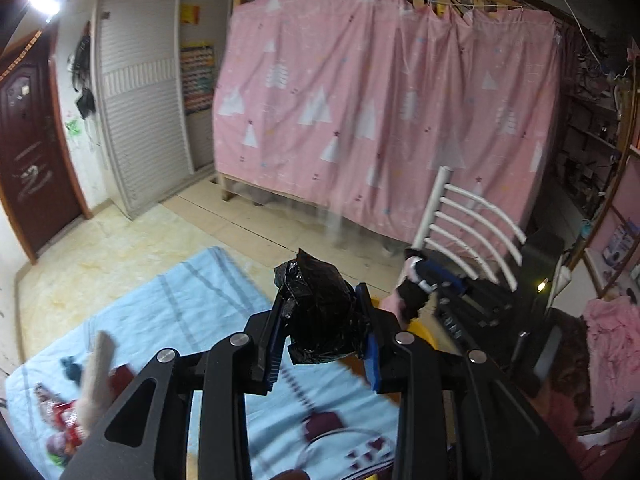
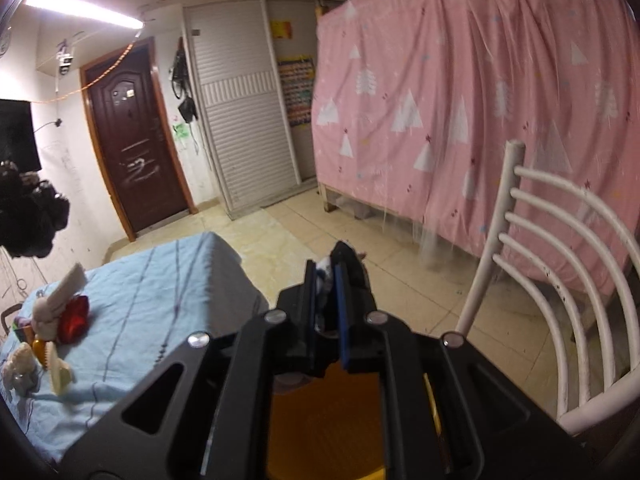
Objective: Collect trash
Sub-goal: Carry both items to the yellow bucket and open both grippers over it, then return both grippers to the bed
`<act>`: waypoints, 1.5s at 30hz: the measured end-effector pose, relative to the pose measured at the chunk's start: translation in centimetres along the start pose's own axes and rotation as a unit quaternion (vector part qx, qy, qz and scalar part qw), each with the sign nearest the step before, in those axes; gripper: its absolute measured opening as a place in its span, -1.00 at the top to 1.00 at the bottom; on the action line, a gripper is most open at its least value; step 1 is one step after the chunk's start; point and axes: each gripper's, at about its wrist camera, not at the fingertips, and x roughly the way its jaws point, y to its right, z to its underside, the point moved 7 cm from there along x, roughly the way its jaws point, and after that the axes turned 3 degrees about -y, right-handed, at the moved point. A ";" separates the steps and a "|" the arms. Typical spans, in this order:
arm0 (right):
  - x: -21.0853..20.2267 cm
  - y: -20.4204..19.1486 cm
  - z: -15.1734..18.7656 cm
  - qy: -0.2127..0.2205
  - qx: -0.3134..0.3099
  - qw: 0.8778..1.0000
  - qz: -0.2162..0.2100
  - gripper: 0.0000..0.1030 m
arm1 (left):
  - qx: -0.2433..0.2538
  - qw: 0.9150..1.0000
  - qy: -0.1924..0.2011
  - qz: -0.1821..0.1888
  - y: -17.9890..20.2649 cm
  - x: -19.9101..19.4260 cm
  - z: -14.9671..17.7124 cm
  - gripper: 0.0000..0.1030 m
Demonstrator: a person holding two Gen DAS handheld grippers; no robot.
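Note:
My left gripper [image 1: 324, 312] is shut on a crumpled black plastic bag [image 1: 320, 312] and holds it in the air above the edge of the table with the light blue cloth [image 1: 180, 304]. The same bag [image 2: 28, 216] shows at the far left of the right wrist view. My right gripper [image 2: 326, 280] is shut on a small crumpled piece of trash [image 2: 348, 262], dark with a bit of white, above a yellow bin [image 2: 324, 424]. The right gripper [image 1: 424, 284] also shows in the left wrist view, beside the yellow bin [image 1: 420, 328].
Toys and red wrappers [image 1: 64, 420] lie on the blue cloth; a plush rabbit and a red item [image 2: 60, 312] lie there too. A white slatted chair [image 2: 540, 280] stands to the right. A pink curtained bed [image 1: 380, 112], a grey wardrobe [image 1: 140, 112] and a brown door [image 2: 132, 140] stand behind.

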 end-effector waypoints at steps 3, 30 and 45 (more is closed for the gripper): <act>0.2 1.3 0.1 -0.002 0.018 1.000 0.002 0.80 | -0.005 1.000 -0.015 0.025 1.5 2.2 -0.6 0.53; -0.4 -1.8 0.2 -0.005 0.016 0.999 -0.045 0.39 | -0.037 0.999 -0.028 0.018 0.5 1.1 0.0 -0.17; -1.8 -11.1 1.1 -0.023 -0.049 0.991 -0.125 0.00 | -0.077 0.995 0.019 -0.067 -7.8 -7.8 1.8 -0.17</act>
